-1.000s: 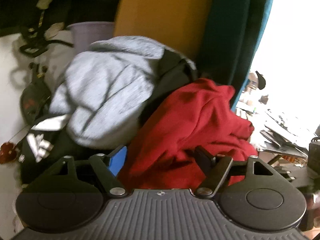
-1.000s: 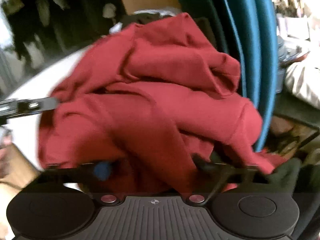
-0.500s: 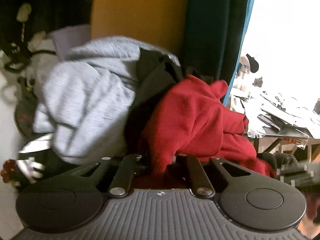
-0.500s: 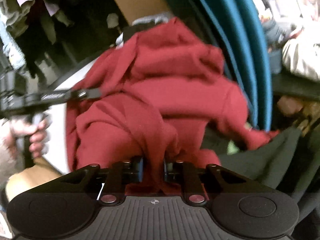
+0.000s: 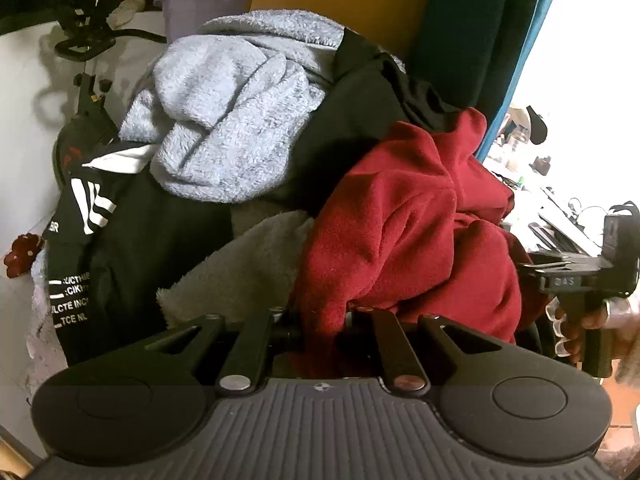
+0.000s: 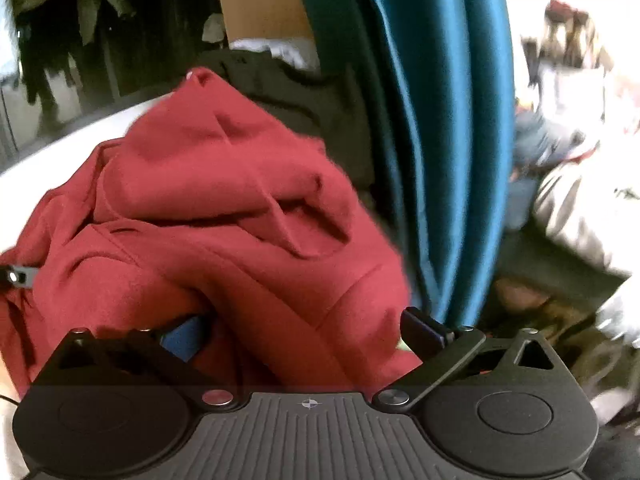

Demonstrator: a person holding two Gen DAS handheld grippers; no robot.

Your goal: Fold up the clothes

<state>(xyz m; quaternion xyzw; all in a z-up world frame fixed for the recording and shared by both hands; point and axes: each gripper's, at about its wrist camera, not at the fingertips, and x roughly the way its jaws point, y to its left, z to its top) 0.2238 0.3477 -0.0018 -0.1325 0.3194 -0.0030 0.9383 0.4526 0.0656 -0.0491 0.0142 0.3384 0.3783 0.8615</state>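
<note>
A crumpled red fleece garment [image 5: 408,216] lies on the right side of a clothes pile. My left gripper [image 5: 318,316] is shut on a lower fold of it, with red cloth pinched between the fingers. In the right wrist view the same red garment [image 6: 224,208] fills the middle. My right gripper [image 6: 304,332] stands open with its fingers wide apart, and red cloth bulges between them unpinched. From the left wrist view the right gripper [image 5: 580,280] shows at the far right, held by a hand.
The pile also holds a light blue-grey fleece [image 5: 228,120], a black garment with white print [image 5: 80,240], a grey fleece [image 5: 248,268] and another black garment [image 5: 352,120]. A teal curtain [image 6: 432,120] hangs right of the pile. A purple bucket [image 5: 200,4] stands behind it.
My left gripper closed on the red garment and has stayed shut. My right gripper pinched the red cloth half a second ago and has since opened wide, letting it go.
</note>
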